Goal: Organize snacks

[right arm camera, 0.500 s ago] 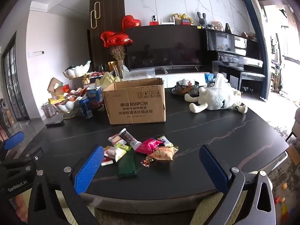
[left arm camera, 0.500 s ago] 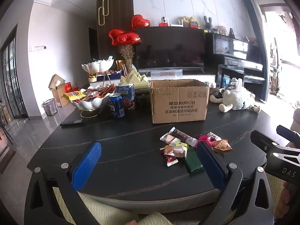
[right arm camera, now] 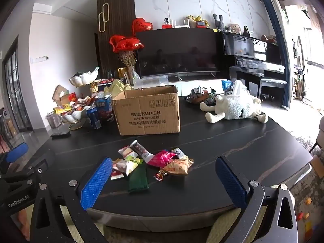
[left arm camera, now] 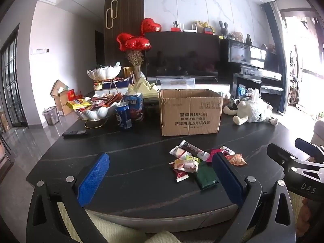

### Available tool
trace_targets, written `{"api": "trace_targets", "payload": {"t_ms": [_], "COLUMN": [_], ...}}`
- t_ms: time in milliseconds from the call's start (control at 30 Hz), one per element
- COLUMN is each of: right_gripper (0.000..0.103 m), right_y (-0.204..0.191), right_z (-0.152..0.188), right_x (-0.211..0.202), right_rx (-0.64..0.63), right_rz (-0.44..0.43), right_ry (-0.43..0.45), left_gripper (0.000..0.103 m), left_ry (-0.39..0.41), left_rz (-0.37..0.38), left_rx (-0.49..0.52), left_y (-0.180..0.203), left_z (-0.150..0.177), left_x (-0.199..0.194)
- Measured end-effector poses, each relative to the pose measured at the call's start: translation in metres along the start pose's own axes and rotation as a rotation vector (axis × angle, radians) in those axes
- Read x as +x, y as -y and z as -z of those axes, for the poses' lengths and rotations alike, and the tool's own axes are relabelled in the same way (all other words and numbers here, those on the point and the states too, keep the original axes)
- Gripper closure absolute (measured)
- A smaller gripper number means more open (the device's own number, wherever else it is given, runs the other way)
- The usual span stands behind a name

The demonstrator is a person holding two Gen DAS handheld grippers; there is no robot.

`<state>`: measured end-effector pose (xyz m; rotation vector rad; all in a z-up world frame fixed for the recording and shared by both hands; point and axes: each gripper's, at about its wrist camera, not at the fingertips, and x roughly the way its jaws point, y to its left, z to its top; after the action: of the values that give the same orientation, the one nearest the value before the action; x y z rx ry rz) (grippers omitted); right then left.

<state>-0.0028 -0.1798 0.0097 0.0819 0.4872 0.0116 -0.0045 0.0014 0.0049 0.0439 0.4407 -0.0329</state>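
Observation:
A pile of small snack packets lies on the dark table near its front edge, among them a green pouch, a pink packet and an orange packet. An open cardboard box stands behind the pile. My left gripper is open and empty, just left of the pile, above the table edge. My right gripper is open and empty, in front of the pile.
A white shell-shaped bowl full of snacks, a blue can and a blue snack bag stand at back left. A remote lies left. A white plush sheep lies at right. Television and piano stand behind.
Both grippers have shifted very slightly; the view is almost the same. Nothing on the table has moved.

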Motion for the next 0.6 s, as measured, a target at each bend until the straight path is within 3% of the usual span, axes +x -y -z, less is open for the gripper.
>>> {"api": "trace_targets", "payload": {"t_ms": [600], "right_gripper": [0.001], "right_y": [0.0000], "right_z": [-0.0009], "right_x": [0.0004], "right_rx": [0.003], "right_rz": [-0.004], "right_ry": [0.006], "left_gripper": [0.000], "left_ry": [0.013], "left_rz": [0.013], "left_rx": [0.004], "left_y": [0.0000], "left_z": [0.0002], "left_x": [-0.0048]}}
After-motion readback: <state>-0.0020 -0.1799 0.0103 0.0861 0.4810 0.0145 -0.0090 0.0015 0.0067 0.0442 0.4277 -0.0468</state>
